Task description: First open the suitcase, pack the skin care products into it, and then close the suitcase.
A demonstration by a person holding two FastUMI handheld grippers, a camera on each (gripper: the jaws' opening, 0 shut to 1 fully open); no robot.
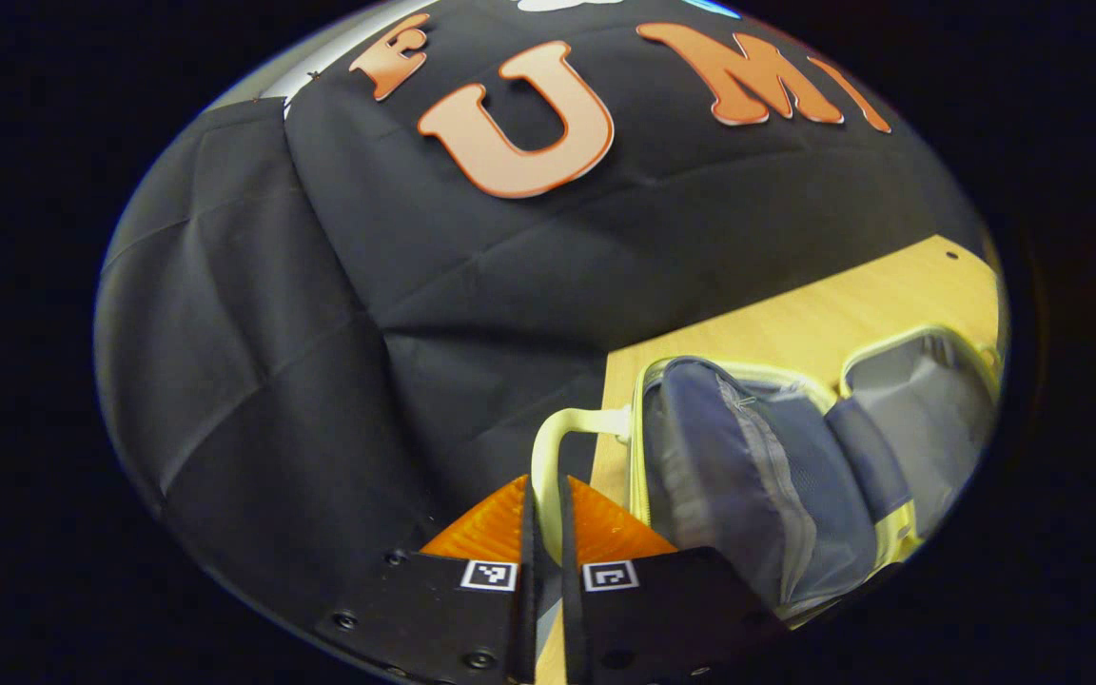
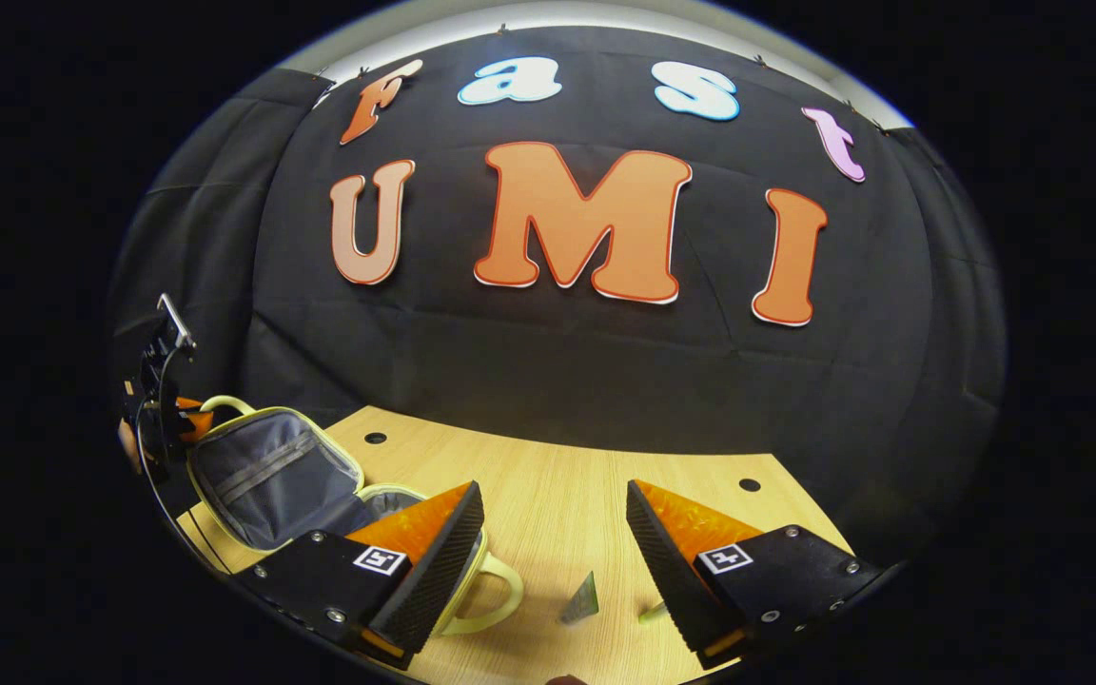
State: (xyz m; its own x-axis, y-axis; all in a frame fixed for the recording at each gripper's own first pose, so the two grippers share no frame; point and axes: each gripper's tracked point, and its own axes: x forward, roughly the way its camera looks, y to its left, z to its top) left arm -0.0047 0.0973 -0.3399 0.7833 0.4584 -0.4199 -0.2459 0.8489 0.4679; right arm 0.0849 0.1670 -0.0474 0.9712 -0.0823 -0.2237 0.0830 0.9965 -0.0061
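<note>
Suitcase [image 1: 776,476] open on desk [image 2: 557,485] | left gripper [image 1: 548,518] clamped on its pale handle [image 1: 548,447], lid raised | right gripper [image 2: 556,542] wide, holding nothing

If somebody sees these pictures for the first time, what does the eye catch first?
The open suitcase on the wooden table, its grey lining showing. The left gripper is shut on the suitcase's pale handle, holding the lid up. The right gripper hangs open over the table.
</note>
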